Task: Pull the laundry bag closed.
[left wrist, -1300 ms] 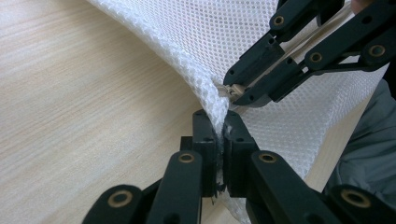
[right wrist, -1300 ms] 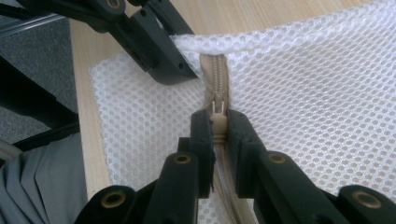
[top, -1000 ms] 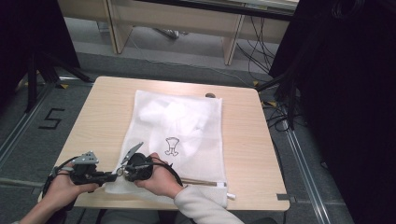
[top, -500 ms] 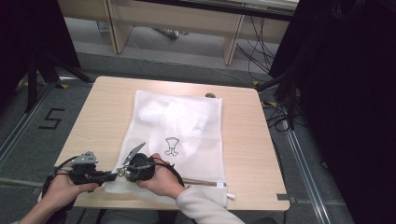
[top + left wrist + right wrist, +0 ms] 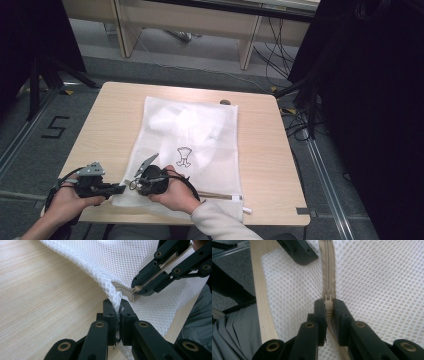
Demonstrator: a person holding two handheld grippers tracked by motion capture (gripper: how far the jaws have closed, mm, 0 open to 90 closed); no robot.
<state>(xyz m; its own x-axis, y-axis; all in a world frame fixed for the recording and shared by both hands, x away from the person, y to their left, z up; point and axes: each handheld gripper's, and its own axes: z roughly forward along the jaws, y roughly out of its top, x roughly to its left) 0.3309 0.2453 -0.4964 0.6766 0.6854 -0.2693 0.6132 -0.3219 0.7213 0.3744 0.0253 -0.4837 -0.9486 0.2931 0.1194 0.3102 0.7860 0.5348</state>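
Little has moved since the earlier frames: both our hands stay at the near left corner of the table [image 5: 105, 112], and the mesh bag [image 5: 200, 145] lies where it lay, spread flat from the middle of the table to its near edge. We hold the left gripper [image 5: 118, 305] at the bag's near left corner, its jaws pressed together on a bunched fold of the white mesh. Just to its right, our right gripper [image 5: 328, 305] pinches the beige zipper pull [image 5: 327, 300] between its jaws, on the zipper [image 5: 328, 267] that runs along the bag's near edge. The two grippers are close together, almost touching. A small dark figure [image 5: 184, 156] is printed on the bag, just beyond our right hand [image 5: 175, 192].
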